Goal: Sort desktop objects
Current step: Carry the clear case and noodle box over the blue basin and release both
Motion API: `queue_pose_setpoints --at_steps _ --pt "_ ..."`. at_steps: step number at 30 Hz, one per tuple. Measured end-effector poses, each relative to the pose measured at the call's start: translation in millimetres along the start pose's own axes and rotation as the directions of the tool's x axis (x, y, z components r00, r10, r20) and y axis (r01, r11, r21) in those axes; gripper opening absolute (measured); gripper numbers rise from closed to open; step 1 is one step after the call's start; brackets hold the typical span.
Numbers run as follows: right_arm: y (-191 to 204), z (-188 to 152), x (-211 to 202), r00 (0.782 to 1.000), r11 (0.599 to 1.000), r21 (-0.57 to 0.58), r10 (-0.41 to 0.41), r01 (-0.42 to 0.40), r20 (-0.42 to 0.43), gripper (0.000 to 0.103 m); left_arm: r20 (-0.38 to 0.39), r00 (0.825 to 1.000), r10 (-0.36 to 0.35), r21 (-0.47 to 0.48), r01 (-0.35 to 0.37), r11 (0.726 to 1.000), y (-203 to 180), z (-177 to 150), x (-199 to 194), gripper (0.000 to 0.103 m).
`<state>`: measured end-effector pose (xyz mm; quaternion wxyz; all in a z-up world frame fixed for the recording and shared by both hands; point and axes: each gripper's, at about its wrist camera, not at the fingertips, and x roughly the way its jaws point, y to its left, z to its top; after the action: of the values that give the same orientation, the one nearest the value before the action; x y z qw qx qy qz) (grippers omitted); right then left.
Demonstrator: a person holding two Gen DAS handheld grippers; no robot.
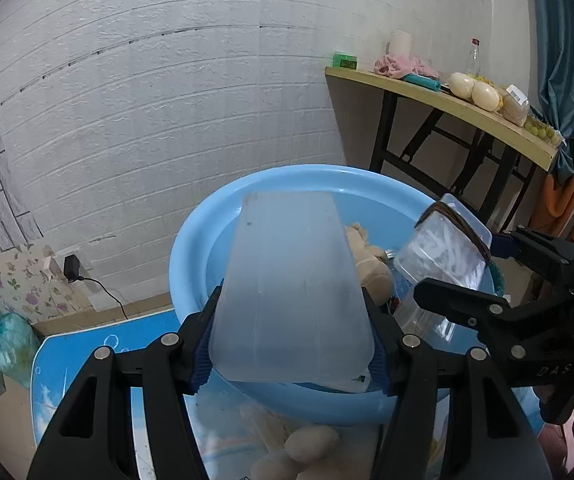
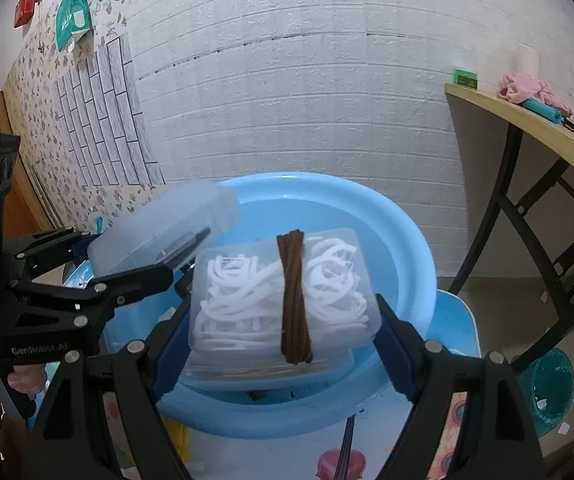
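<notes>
item 1, blue basin: the largest thing here, sitting on a small printed table before the white brick-pattern wall; a tan plush toy is lying inside it. both held items are hanging over its bowl, so it is looking like the sorting destination.

item 2, frosted tub: a translucent, tapered plastic container, being carried in the left gripper, whose blue pads are pressing on its two sides near the lower end. it is tilting out over the near rim of the basin. likely light and apparently empty, with thin walls that are probably flexing under a hard squeeze and smooth enough to be slipping; a grip across the sides close to the stiffer rim or base is seeming safest.

item 3, clear box: a lidded transparent case holding white cord-like strips and bound by brown bands, being clamped by the right gripper, jaws standing wide with pads on its left and right walls. it is hovering above the basin, just beside the tub. probably light but brittle and slick (the bands are seemingly keeping the lid shut), so holding across the walls, not the lid, is advisable.

item 4, side table: standing well apart at the right, carrying unrelated clutter.
</notes>
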<state>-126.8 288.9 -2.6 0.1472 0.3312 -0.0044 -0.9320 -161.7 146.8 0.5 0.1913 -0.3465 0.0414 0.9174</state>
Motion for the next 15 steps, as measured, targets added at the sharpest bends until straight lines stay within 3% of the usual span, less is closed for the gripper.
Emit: queue_pose_setpoints --at_steps 7,13,15 --pt "-2.0 -0.3 5.3 0.999 0.999 0.036 0.002 -0.001 -0.042 0.086 0.019 1.0 0.012 -0.001 -0.012 1.0 0.8 -0.8 -11.3 0.063" --pt "0.8 -1.2 -7.1 1.0 0.999 0.043 -0.022 0.023 -0.012 0.092 0.028 0.999 0.041 -0.007 -0.041 0.999 5.0 -9.3 -29.6 0.064" --pt "2.8 -3.0 -14.2 1.0 0.999 0.04 -0.011 0.011 -0.007 0.092 0.03 0.998 0.056 -0.013 -0.056 0.998 7.0 -15.5 -36.2 0.07"
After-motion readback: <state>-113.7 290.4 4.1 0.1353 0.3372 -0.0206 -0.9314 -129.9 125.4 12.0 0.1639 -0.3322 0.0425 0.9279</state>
